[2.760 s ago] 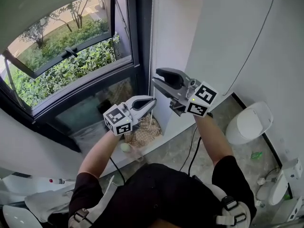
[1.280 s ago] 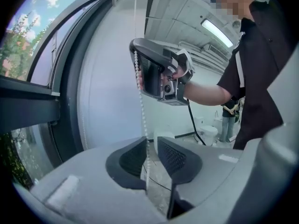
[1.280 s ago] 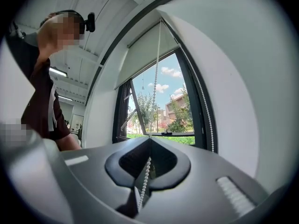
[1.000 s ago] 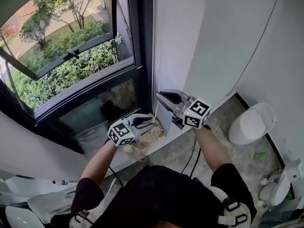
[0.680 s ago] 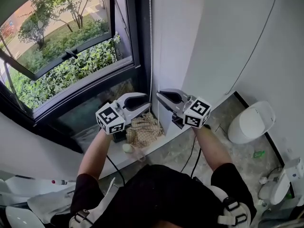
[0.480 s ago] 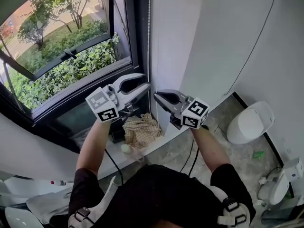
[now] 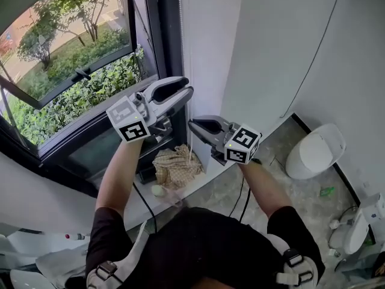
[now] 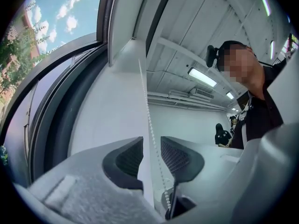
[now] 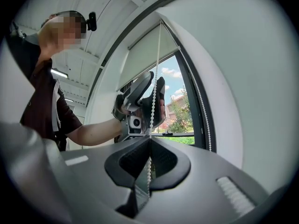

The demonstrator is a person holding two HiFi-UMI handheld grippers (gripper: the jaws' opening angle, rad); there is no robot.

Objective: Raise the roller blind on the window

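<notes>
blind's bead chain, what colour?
White. The bead chain shows best in the right gripper view.

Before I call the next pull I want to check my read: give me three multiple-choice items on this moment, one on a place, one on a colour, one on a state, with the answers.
1. In the head view, where is the left gripper against the right gripper?
A. lower, near the floor
B. higher, on the side of the window
C. out of view

2. What colour is the bead chain?
A. black
B. red
C. white

3. How do the right gripper's jaws stand?
A. shut on the bead chain
B. wide apart with nothing between them
C. shut on a cloth

Answers:
1 B: it shows above and left of the right gripper.
2 C: both gripper views show white beads.
3 A: the right gripper view shows the pads together on the chain.
</notes>
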